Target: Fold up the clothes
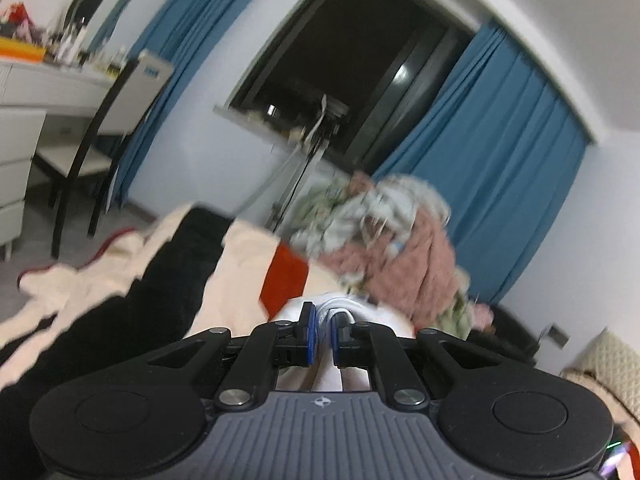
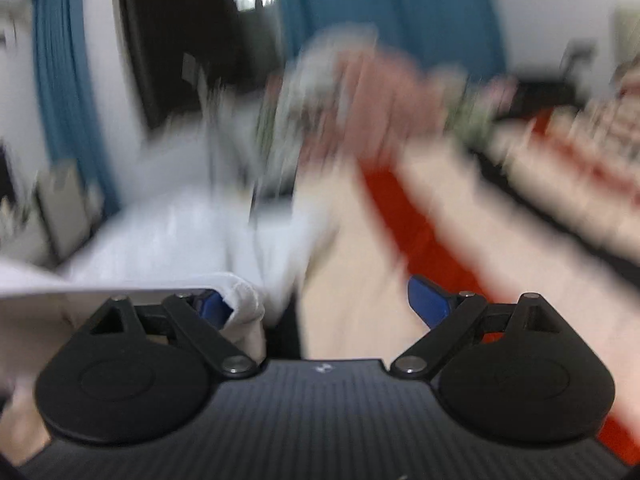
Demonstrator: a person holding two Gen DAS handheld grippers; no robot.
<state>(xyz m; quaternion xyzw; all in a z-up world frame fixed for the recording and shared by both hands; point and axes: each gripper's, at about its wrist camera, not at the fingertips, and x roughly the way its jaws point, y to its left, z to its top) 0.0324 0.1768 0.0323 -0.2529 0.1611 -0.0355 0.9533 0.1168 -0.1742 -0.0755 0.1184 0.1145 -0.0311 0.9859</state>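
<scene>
The bed has a cream, black and red cover, and a pile of clothes lies at its far side, in front of the blue curtains. Nearer lies the white garment, the piece being folded. The left gripper is closed, and its blue pads pinch an edge of white cloth. The right gripper is wide open and holds nothing, though a white fold lies against its left finger; this view is very blurred. To fold well, I think the left side should keep the pinch firm while the right one takes a matching edge, so that the cloth stays flat and the edges meet evenly
</scene>
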